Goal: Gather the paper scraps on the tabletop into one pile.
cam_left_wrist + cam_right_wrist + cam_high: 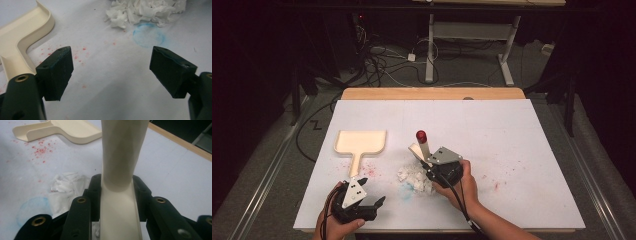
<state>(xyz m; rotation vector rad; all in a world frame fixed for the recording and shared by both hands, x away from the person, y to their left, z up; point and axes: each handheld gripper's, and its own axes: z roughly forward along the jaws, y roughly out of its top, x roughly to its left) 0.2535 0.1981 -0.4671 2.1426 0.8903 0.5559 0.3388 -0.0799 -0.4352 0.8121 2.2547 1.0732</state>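
A: High view first: what is the right gripper [428,161] doing over the white paper-covered table [512,130]?

B: Its jaws are clamped on the handle of a cream plastic brush with a red tip [421,144], held nearly upright just beside the heap of torn white paper scraps [414,177], near the table's front edge. I judge the grip is low on the handle so the brush can be tipped down to sweep.

A: And the right gripper view?

B: It shows the cream handle [120,182] squeezed between the black jaws, with scraps [65,188] lying at its left.

A: The left gripper [369,192]?

B: Jaws spread apart, holding nothing, at the front-left corner. The cream plastic dustpan [360,144] lies flat left of the scraps, its handle toward that gripper, likely so it can be picked up.

A: Anything else?

B: Red speckles [80,53] and a faint blue ring stain [149,35] mark the paper.
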